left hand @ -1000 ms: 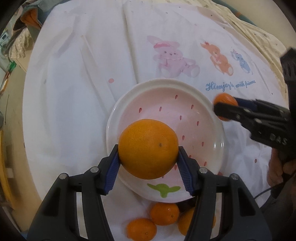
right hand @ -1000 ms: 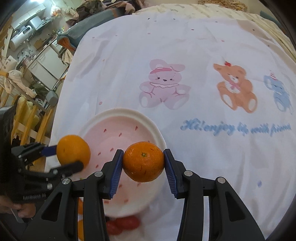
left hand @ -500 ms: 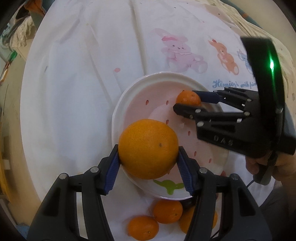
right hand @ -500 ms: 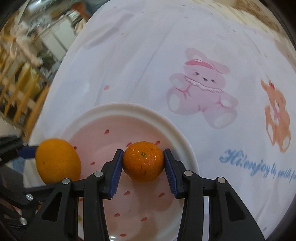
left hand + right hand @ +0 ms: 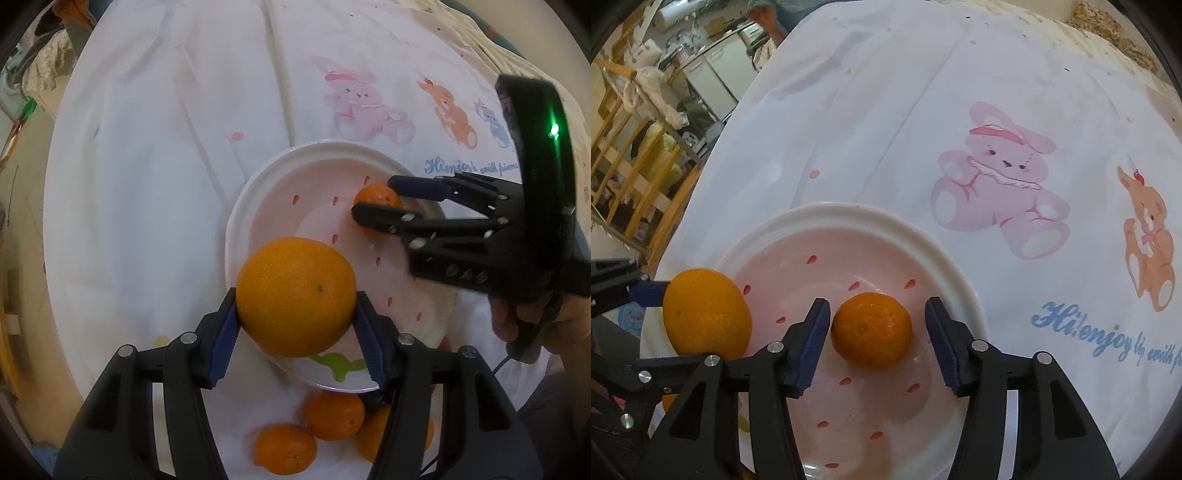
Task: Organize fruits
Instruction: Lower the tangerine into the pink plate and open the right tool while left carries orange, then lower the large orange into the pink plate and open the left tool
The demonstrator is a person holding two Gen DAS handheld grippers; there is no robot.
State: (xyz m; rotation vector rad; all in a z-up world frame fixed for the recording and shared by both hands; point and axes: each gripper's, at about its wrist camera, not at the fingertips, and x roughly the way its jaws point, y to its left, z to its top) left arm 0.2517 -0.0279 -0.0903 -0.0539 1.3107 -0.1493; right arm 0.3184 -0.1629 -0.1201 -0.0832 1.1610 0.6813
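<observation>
A pink strawberry-patterned plate [image 5: 236,206] [image 5: 923,236] lies on the white cartoon tablecloth. My left gripper [image 5: 295,302] is shut on a large orange [image 5: 295,295] and holds it over the plate's near left rim; the orange also shows in the right wrist view [image 5: 705,310]. My right gripper [image 5: 875,332] [image 5: 373,199] is open, its jaws either side of a small mandarin [image 5: 871,330] [image 5: 376,194] that rests on the plate, with a gap at each side.
Three more mandarins [image 5: 332,415] lie on the cloth just below the plate's near edge, under my left gripper. The tablecloth [image 5: 960,110] stretches away beyond the plate. Wooden chairs and shelves [image 5: 635,147] stand past the table's left edge.
My right gripper moved over the plate, lowered the mandarin onto it and opened, letting go. My left gripper still holds the large orange, shifted slightly left of the plate's centre.
</observation>
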